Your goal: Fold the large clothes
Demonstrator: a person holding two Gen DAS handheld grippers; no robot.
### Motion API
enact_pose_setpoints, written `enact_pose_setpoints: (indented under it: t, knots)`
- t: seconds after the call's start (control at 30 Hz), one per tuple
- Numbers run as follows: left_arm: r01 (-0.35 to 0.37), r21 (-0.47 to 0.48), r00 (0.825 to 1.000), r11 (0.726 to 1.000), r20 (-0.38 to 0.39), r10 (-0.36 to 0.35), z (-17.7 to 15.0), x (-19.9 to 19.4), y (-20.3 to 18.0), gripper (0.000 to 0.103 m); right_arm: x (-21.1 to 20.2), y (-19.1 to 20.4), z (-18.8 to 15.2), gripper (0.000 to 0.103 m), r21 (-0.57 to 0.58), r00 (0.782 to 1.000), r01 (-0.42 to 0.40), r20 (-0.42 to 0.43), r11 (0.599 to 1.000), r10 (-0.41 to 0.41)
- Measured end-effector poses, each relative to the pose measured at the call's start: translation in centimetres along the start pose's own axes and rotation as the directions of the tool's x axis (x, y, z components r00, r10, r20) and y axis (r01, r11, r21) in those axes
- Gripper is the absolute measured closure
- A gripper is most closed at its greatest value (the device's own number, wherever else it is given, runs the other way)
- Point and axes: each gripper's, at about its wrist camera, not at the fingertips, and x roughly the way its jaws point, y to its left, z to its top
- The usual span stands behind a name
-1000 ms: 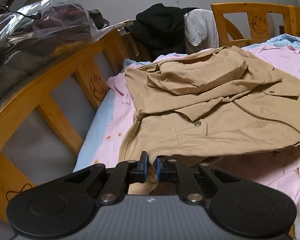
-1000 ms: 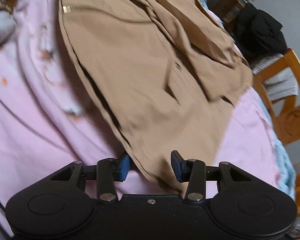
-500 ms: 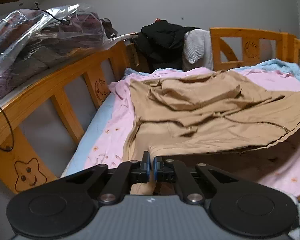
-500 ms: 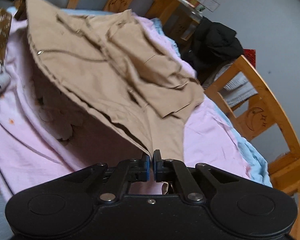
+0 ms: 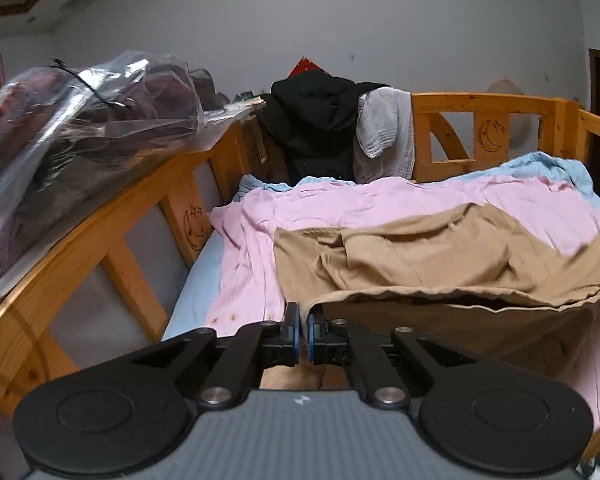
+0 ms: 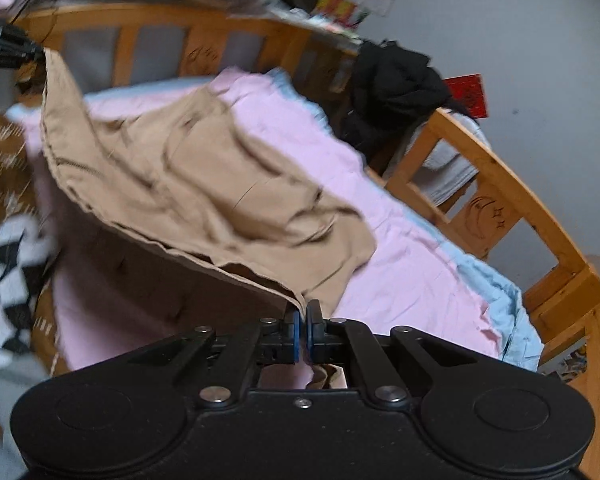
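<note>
Tan jacket drapes over pink sheet on wooden bed frame, near hem lifted; soft, limp woven cloth, probably light, best taken at hem corners. Left gripper and right gripper each pinched closed on hem.

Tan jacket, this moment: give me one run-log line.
stage: hem lift | left gripper: shut on tan jacket | right gripper: shut on tan jacket | near hem raised off pink sheet, far part resting on it
</note>
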Motion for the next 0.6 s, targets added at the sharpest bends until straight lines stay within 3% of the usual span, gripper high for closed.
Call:
enact_pose_setpoints:
  t: [0.13, 0.3, 0.6]
  knots:
    - [-0.013, -0.007, 0.996, 1.0, -0.089, 0.012, 3.6, 5.8, 1.2, 0.1, 4.3, -3.1, 2.3, 0.101, 0.056, 0.999, 0.015, -0.033, 0.998, -0.013]
    - [-0.008, -0.03, 0.979, 1.0, -0.205, 0.002, 6.3, 14.3, 3.0, 0.1, 12.8, -6.5, 4.7, 0.1, 0.057, 0.991, 0.025, -0.13, 0.998, -0.018]
    - [-0.018, 0.081, 0.924, 0.997, -0.378, 0.048, 4.1, 27.2, 2.2, 0.099, 26.2, -7.6, 5.4, 0.099, 0.045, 0.968, 0.009, -0.25, 0.999, 0.003]
